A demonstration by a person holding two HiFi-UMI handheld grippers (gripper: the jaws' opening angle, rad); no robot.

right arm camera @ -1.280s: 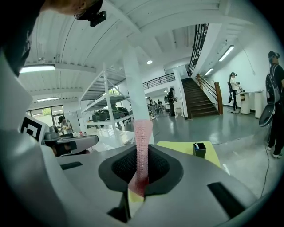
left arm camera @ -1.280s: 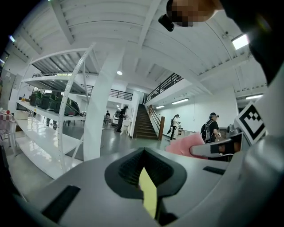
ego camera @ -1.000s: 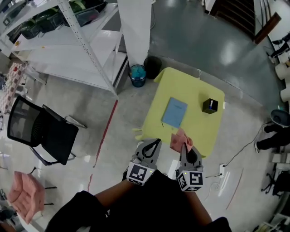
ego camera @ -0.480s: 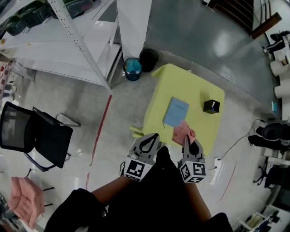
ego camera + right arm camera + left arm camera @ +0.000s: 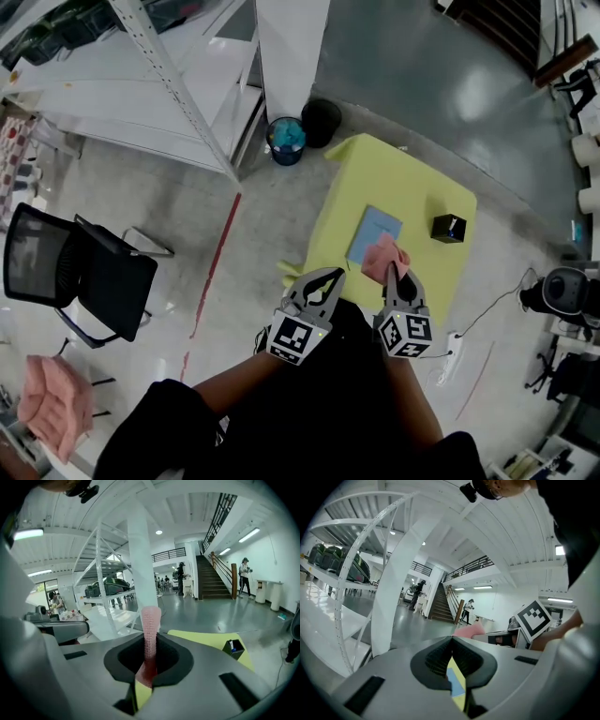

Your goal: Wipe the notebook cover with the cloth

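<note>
A blue notebook (image 5: 374, 229) lies on the small yellow table (image 5: 412, 178), near its front edge. My right gripper (image 5: 396, 271) is shut on a pink cloth (image 5: 382, 253), which hangs over the notebook's near end in the head view. In the right gripper view the cloth (image 5: 151, 620) stands up between the jaws, with the table (image 5: 206, 639) beyond. My left gripper (image 5: 334, 275) hovers left of the notebook by the table's near corner, shut with nothing in it. A sliver of notebook (image 5: 452, 681) shows between its jaws.
A black box (image 5: 448, 228) sits on the table's right side. A blue bin (image 5: 286, 141) and a black bin (image 5: 322, 117) stand behind the table beside a white pillar (image 5: 291, 47). White shelving (image 5: 141, 84) and a black chair (image 5: 84, 272) are to the left. A power strip (image 5: 448, 352) lies on the floor.
Both grippers have come forward toward the table. The pink cloth, earlier short of the notebook, now overlaps its near end. The left gripper stays shut.
</note>
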